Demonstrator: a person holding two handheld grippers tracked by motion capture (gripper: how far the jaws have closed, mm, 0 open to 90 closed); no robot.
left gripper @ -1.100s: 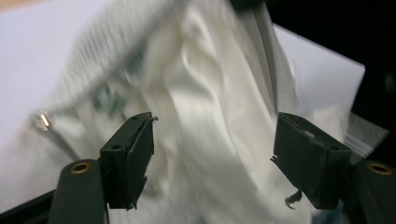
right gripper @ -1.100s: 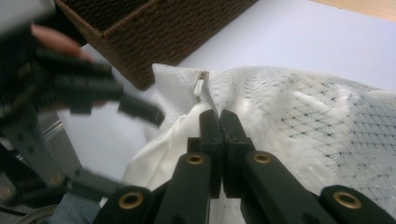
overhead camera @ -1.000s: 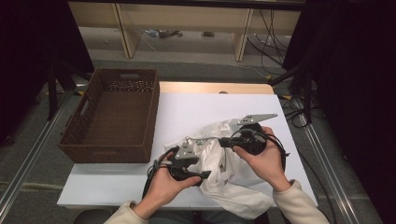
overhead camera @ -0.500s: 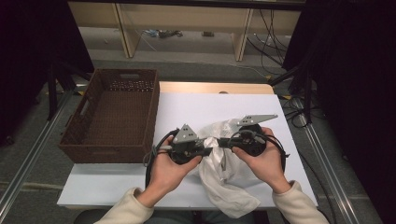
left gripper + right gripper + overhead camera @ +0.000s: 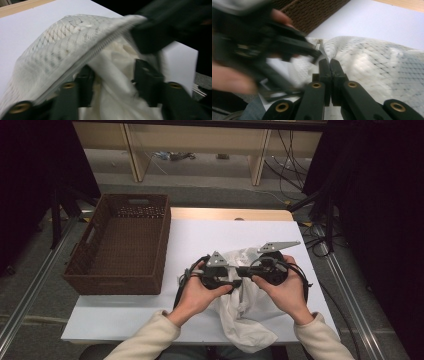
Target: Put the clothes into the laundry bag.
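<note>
Careful: your right gripper [image 5: 329, 62] pinches the mesh bag [image 5: 372, 62] edge, your left gripper [image 5: 112, 75] just opened around cloth; tugging could rip the zipper [image 5: 100, 50].

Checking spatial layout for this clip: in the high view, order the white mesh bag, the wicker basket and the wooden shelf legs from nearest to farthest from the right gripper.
1. White mesh bag: pinched in the right gripper.
2. Wicker basket: on the table's left side.
3. Wooden shelf legs: beyond the table's far edge.

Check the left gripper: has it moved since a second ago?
Yes. In the high view the left gripper has moved up the picture, level with the wicker basket's near wall, its jaws just reopened around the white mesh bag.
</note>
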